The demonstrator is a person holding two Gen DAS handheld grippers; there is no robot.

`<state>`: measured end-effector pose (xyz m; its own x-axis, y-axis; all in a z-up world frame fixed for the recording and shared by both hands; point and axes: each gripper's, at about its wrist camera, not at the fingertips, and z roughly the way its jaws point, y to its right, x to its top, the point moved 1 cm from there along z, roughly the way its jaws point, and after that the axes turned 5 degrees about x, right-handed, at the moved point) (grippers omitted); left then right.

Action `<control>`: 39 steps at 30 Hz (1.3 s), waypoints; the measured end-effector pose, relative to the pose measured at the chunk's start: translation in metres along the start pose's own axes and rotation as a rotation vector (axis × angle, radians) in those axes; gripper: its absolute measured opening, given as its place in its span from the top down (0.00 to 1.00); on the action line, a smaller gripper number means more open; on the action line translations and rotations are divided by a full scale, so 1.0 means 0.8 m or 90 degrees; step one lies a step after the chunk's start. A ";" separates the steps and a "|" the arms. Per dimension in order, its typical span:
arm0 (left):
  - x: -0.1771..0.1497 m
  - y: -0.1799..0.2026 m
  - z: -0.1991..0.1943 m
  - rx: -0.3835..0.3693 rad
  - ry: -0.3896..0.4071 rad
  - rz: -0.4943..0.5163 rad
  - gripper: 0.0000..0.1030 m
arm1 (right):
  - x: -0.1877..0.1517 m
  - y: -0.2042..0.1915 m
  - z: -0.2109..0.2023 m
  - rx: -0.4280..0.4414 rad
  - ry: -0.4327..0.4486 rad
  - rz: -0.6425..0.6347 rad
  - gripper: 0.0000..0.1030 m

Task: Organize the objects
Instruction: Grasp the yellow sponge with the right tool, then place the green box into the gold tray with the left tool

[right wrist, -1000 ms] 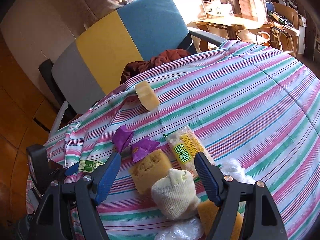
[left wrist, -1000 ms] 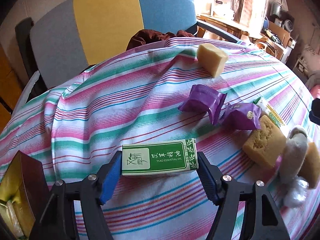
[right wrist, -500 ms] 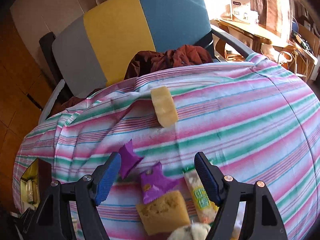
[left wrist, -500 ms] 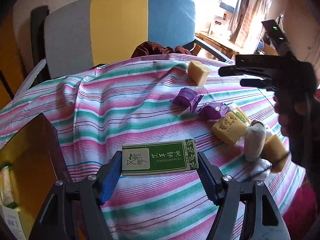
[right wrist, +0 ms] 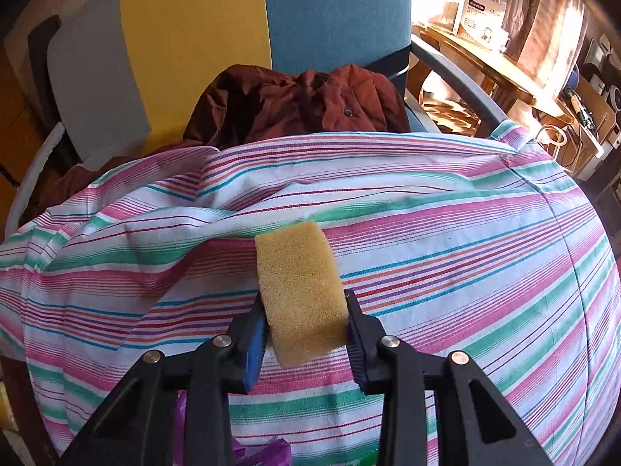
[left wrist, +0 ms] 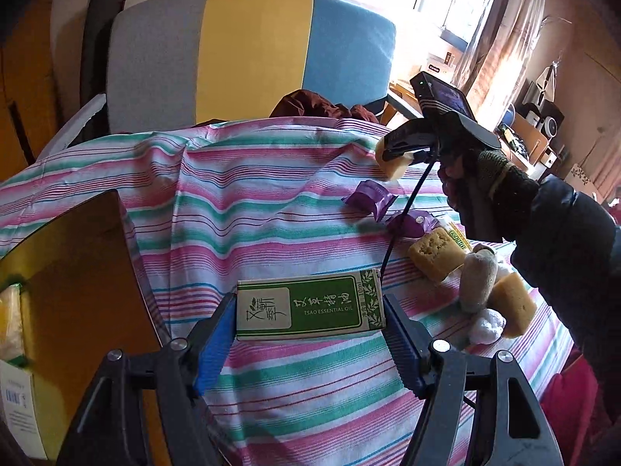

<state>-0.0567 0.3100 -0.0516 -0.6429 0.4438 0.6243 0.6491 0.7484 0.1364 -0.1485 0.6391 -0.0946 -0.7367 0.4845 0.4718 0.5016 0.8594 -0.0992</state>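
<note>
My left gripper [left wrist: 310, 334] is closed on the green box [left wrist: 310, 303], which lies crosswise between my blue pads at the lower middle of the left view, its printed face up, one pad pressed to each short end. The box hangs above the striped cloth [left wrist: 248, 209] that covers the table. At the left edge of that view an open yellow carton [left wrist: 73, 295] stands with its flap up.

My right gripper [right wrist: 306, 334] is clamped on a yellow sponge [right wrist: 300, 295], squeezed between the two pads at the middle of the right view, its far end sticking out past the fingertips. In the left view the same sponge [left wrist: 394, 163] shows at the upper right, held in that gripper above the cloth by my gloved right hand [left wrist: 481, 190].

Right of the box in the left view, the other things lie together on the cloth: two purple wrappers [left wrist: 372, 198], a crumbly yellow cake [left wrist: 436, 250], a beige knitted bundle [left wrist: 479, 281], another yellow sponge block [left wrist: 512, 305] and a crumpled bit of clear plastic [left wrist: 487, 324].

Behind the table stands a chair [right wrist: 217, 39] in grey, yellow and blue, with a dark red garment [right wrist: 302, 105] heaped on its seat.
</note>
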 end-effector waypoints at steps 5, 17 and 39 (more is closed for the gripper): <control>-0.009 0.001 -0.013 -0.003 0.004 -0.002 0.30 | -0.026 -0.011 -0.059 0.031 0.037 -0.034 0.66; -0.046 -0.033 -0.077 0.042 0.029 -0.019 0.30 | -0.165 -0.099 -0.138 0.203 0.005 -0.108 0.66; -0.173 -0.242 -0.167 0.268 0.003 -0.199 0.30 | -0.275 -0.165 -0.126 0.221 -0.010 -0.208 0.66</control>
<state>-0.0392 0.0383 -0.0618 -0.7774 0.1664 0.6066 0.2061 0.9785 -0.0043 -0.0069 0.4029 -0.0966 -0.8389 0.1791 0.5140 0.0627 0.9698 -0.2356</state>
